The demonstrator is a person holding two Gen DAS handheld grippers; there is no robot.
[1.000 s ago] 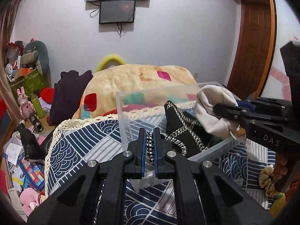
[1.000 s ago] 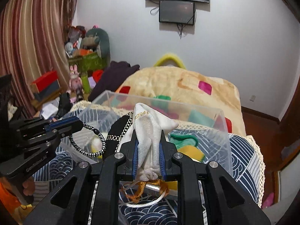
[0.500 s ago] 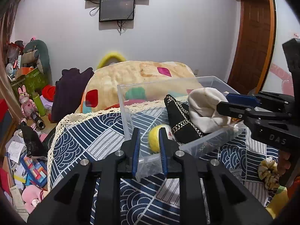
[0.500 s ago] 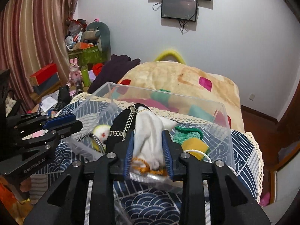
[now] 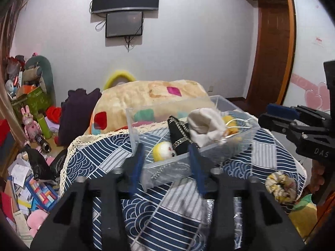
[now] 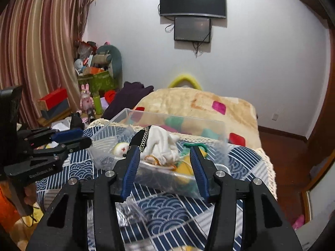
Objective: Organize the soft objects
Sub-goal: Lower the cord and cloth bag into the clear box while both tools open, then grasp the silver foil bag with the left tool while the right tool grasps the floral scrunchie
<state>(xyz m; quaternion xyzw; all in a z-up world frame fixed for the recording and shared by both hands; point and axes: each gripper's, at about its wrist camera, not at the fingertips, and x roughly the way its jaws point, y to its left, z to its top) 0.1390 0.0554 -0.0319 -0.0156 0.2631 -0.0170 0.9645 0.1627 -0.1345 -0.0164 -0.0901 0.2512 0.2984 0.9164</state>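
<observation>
A clear plastic bin [image 5: 136, 125] [image 6: 217, 129] stands on the blue patterned bed cover. In it lie a white cloth pouch [image 5: 204, 128] [image 6: 161, 142], a black bag with a chain [image 5: 180, 133] [image 6: 139, 139], a yellow-white ball [image 5: 163, 149] [image 6: 120, 147] and green and yellow items [image 6: 188, 163]. My left gripper [image 5: 166, 163] is open and empty just in front of the bin. My right gripper [image 6: 164, 165] is open and empty at the bin's near wall. A yellow scrunchie [image 5: 279, 185] lies on the cover to the right.
A beige quilt [image 5: 159, 96] is piled behind the bin. A dark purple garment [image 5: 77, 113] hangs off the bed's left side. Toys, boxes and papers [image 5: 27, 167] litter the floor at left. A wooden door [image 5: 272, 52] is at right.
My left gripper let go of the braided cord and opened. My right gripper released the white pouch into the bin and opened. Both grippers drew back from the bin.
</observation>
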